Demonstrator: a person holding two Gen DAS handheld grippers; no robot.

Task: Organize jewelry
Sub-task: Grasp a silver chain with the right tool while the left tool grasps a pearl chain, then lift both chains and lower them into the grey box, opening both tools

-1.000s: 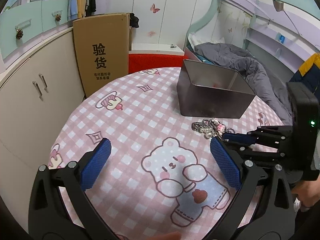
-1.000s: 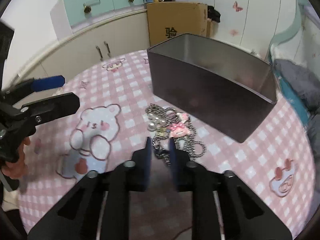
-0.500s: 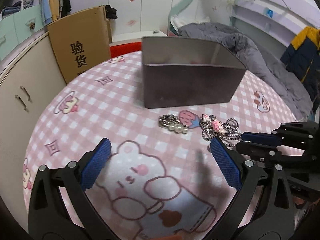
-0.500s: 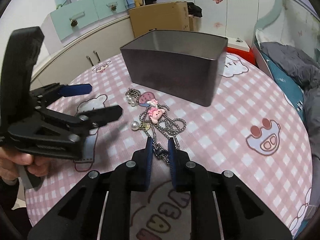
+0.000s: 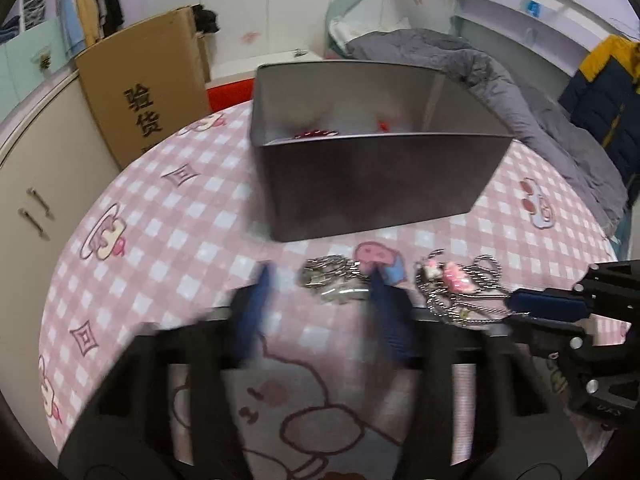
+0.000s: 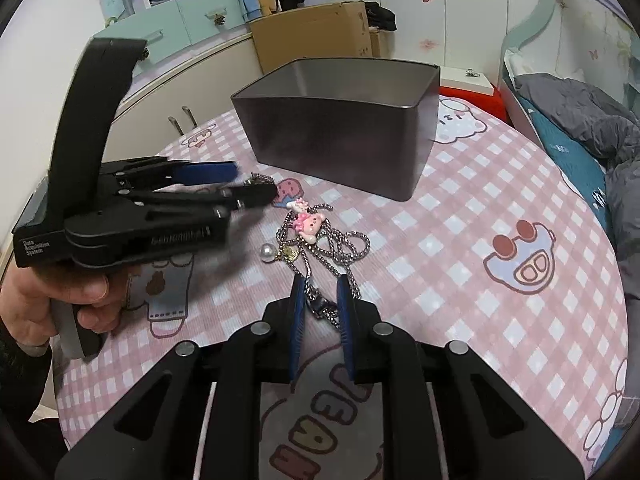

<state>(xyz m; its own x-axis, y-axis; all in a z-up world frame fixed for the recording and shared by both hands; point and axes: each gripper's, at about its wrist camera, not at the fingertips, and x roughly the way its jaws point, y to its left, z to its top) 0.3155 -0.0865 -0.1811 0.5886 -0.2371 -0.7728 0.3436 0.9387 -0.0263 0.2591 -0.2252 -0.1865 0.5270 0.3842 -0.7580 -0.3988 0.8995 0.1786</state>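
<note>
A silver chain necklace with a pink charm (image 6: pixel 320 236) lies on the pink checked tablecloth; it also shows in the left wrist view (image 5: pixel 456 284). My right gripper (image 6: pixel 320 292) is shut on the chain's near end. A second silver piece with pearls (image 5: pixel 334 280) lies in front of the grey metal box (image 5: pixel 372 184). My left gripper (image 5: pixel 320 280) is blurred, its jaws closing around that piece. The box (image 6: pixel 340 128) holds some red items. A loose pearl (image 6: pixel 267 252) lies by the chain.
A cardboard box (image 5: pixel 144 96) stands behind the table at the left. Cabinets (image 5: pixel 36 184) line the left side. A bed with a grey duvet (image 5: pixel 500 80) is at the right. The round table's edge (image 6: pixel 616 280) curves close on the right.
My left gripper has moved forward to the pearl piece and its jaws have narrowed a lot. My right gripper has stayed shut on the chain and pulled it away from the pearl piece.
</note>
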